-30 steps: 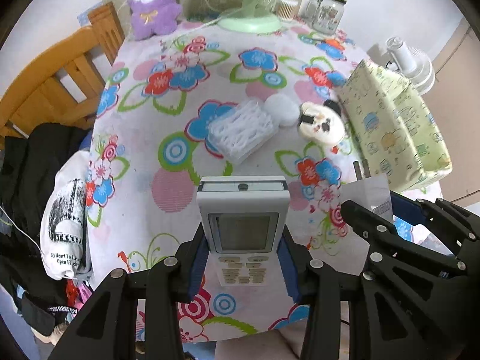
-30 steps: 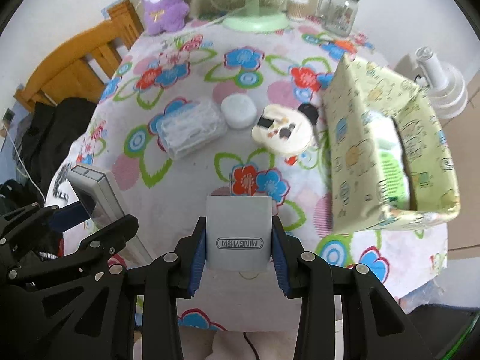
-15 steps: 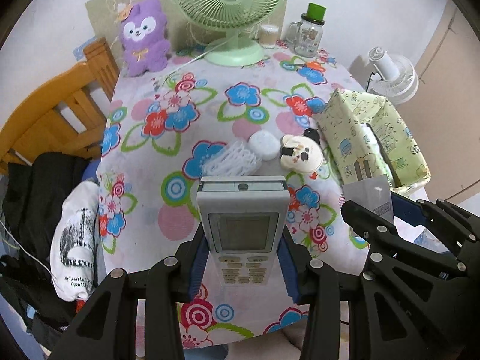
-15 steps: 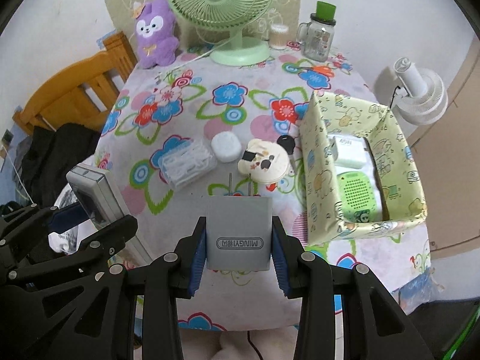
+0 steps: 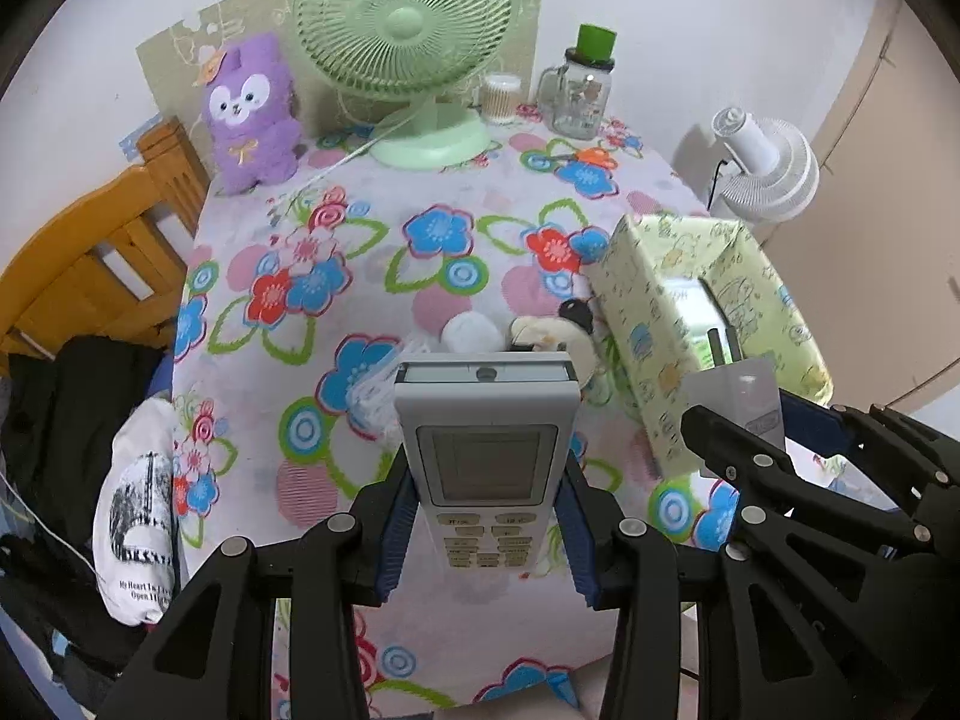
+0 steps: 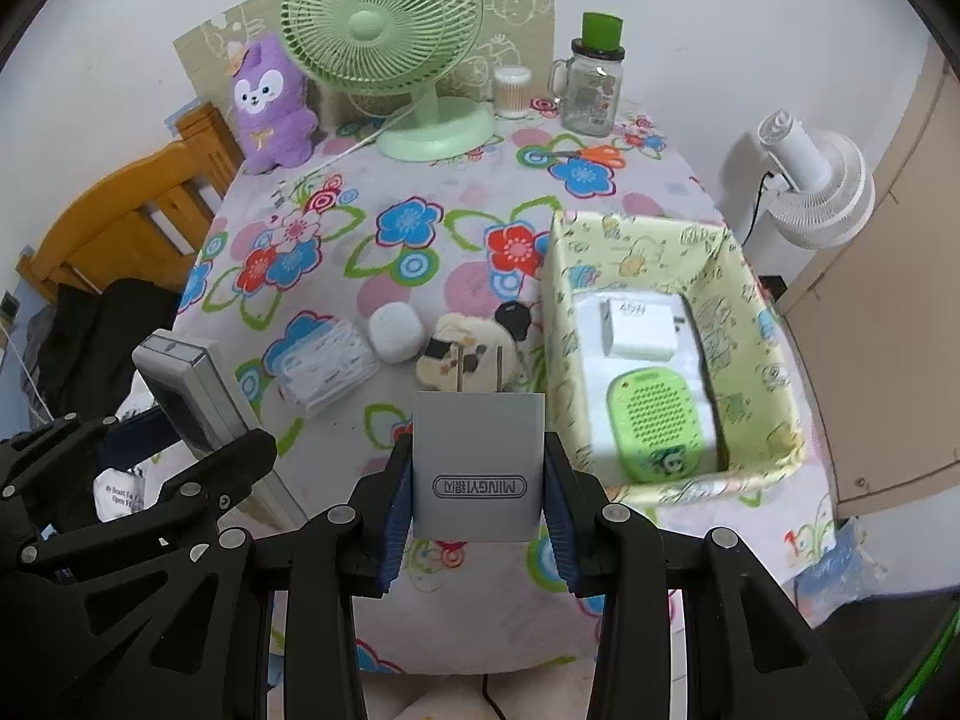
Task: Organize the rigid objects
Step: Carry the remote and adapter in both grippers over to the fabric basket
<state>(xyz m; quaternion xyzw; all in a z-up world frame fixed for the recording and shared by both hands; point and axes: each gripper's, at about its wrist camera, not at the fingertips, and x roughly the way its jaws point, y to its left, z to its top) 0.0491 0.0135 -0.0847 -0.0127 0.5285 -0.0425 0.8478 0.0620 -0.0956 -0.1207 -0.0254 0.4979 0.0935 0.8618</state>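
My left gripper (image 5: 485, 516) is shut on a white remote control (image 5: 486, 438), held above the table's near edge. My right gripper (image 6: 478, 483) is shut on a grey plug adapter (image 6: 478, 465) with its two prongs pointing forward, to the left of the yellow-green box (image 6: 762, 372). The box holds a white charger (image 6: 639, 330) and a green speaker (image 6: 657, 420). On the table lie a clear plastic case (image 6: 324, 369), a white round case (image 6: 395, 333) and a cream panda-shaped object (image 6: 459, 354). Each gripper shows in the other's view: the right (image 5: 798, 480) and the left (image 6: 180, 456).
A green desk fan (image 6: 384, 36), a purple plush toy (image 6: 273, 108), a cotton swab jar (image 6: 512, 93) and a glass mug with a green lid (image 6: 591, 90) stand at the table's far edge. A wooden chair (image 5: 90, 264) with dark clothes is left. A white floor fan (image 6: 816, 186) stands right.
Both grippers have risen and pulled back from the table with their objects still held. The box's inside has come into the right wrist view.
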